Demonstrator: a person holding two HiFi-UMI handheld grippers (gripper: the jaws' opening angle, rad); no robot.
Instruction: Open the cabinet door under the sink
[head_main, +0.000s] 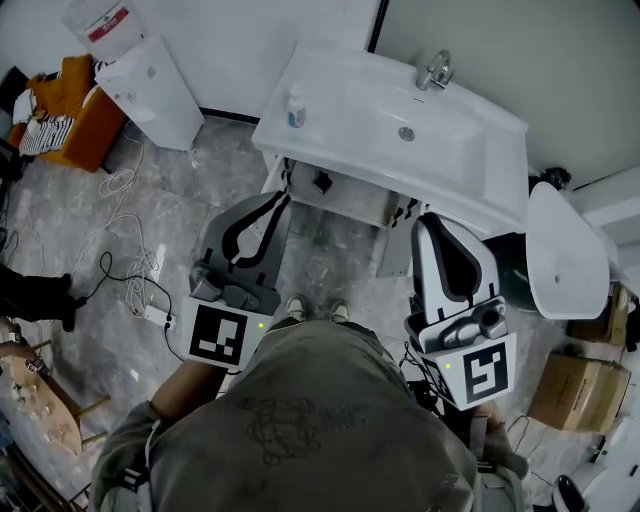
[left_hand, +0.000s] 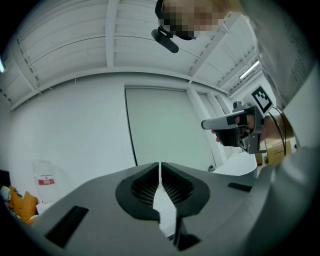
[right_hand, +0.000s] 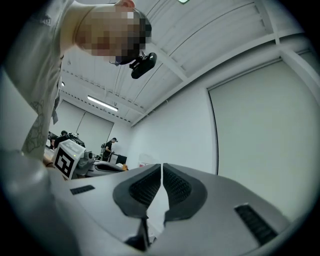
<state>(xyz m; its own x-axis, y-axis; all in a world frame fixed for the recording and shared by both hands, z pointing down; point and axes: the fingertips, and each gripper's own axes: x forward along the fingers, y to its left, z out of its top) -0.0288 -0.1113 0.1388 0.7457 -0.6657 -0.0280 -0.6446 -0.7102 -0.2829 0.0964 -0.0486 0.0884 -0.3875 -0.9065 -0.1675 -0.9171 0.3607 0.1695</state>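
The white sink (head_main: 470, 175) with its tap (head_main: 435, 70) stands against the far wall. The cabinet (head_main: 345, 200) beneath it shows only as a grey-white strip under the basin's front edge, and a pale panel (head_main: 395, 252) juts out from it toward me. My grey left gripper (head_main: 283, 197) (left_hand: 160, 165) is raised in front of the cabinet's left part, shut and empty. My white right gripper (head_main: 428, 220) (right_hand: 162, 166) is held in front of the right part, jaws also together with nothing between them. Both gripper views look at the wall and ceiling, not the cabinet.
A soap bottle (head_main: 296, 105) stands on the sink's left rim. A white water dispenser (head_main: 150, 80) and an orange seat (head_main: 70, 115) are far left. Cables (head_main: 130, 260) and a power strip (head_main: 160, 318) lie on the floor. A white round-topped fixture (head_main: 565, 250) and a cardboard box (head_main: 580, 390) are right.
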